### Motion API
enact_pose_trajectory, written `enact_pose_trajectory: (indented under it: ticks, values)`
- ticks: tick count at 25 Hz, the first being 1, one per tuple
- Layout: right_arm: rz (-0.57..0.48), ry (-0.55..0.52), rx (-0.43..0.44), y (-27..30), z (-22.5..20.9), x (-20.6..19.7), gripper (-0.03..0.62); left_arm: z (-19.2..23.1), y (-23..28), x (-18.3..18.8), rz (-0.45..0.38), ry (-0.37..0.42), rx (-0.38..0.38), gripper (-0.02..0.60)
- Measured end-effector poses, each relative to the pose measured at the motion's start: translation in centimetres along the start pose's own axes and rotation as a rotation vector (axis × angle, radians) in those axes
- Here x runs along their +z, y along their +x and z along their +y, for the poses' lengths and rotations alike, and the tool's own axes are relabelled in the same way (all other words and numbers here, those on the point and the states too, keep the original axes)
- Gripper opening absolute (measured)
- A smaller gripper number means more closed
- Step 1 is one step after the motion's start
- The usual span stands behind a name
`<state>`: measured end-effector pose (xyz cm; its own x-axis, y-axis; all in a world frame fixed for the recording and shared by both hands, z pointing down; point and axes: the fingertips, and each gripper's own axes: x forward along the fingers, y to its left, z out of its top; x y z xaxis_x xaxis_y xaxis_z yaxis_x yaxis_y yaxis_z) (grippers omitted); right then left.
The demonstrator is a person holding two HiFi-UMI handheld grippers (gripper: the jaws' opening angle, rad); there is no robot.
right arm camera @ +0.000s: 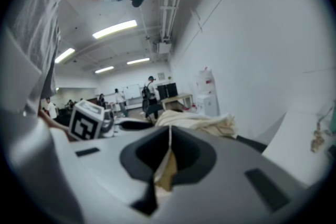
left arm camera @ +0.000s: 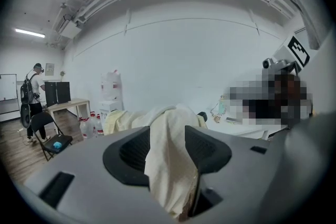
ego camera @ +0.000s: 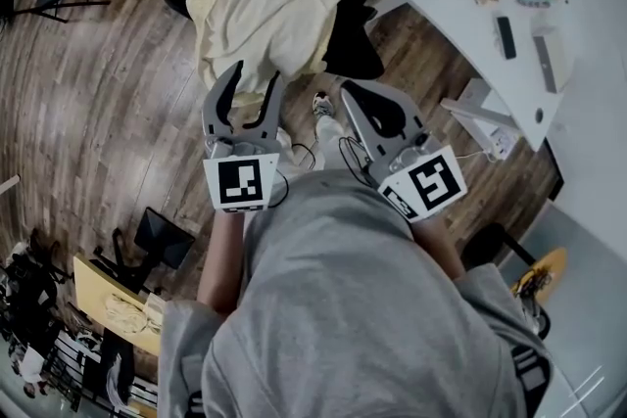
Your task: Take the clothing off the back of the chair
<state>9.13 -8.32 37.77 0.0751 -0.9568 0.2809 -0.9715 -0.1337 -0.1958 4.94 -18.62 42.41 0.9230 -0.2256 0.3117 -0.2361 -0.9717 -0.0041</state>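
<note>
In the head view, the cream clothing point(ego camera: 279, 10) is lying heaped on the black chair point(ego camera: 361, 49), with the left gripper point(ego camera: 257, 75) and right gripper point(ego camera: 346, 93) at its near edge. In the left gripper view, the jaws are standing spread, a fold hanging between them. In the right gripper view, the jaws are pressing together, pinching a thin edge of clothing.

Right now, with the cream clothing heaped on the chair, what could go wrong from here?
1. The left tongs stand open, with cloth only draped between them, so only the right tongs grip the clothing. That thin pinched edge may slip out.
2. Most of the clothing lies on the black chair. A one-sided pull could snag it there or drop it onto the floor.
</note>
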Motion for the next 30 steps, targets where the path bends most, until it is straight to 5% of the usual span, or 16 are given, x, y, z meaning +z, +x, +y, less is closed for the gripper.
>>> enact_pose_trajectory:
  ticks: [17, 30]
  values:
    - [0.008, 0.018, -0.099, -0.5, -0.9, -0.3, 0.035, 1.1, 3.0, -1.6, 0.05, 0.07, 0.023, 0.295]
    - [0.001, 0.015, -0.14, -1.3, -1.0, -0.1, 0.035, 1.3, 4.1, -1.9, 0.07, 0.047, 0.014, 0.293]
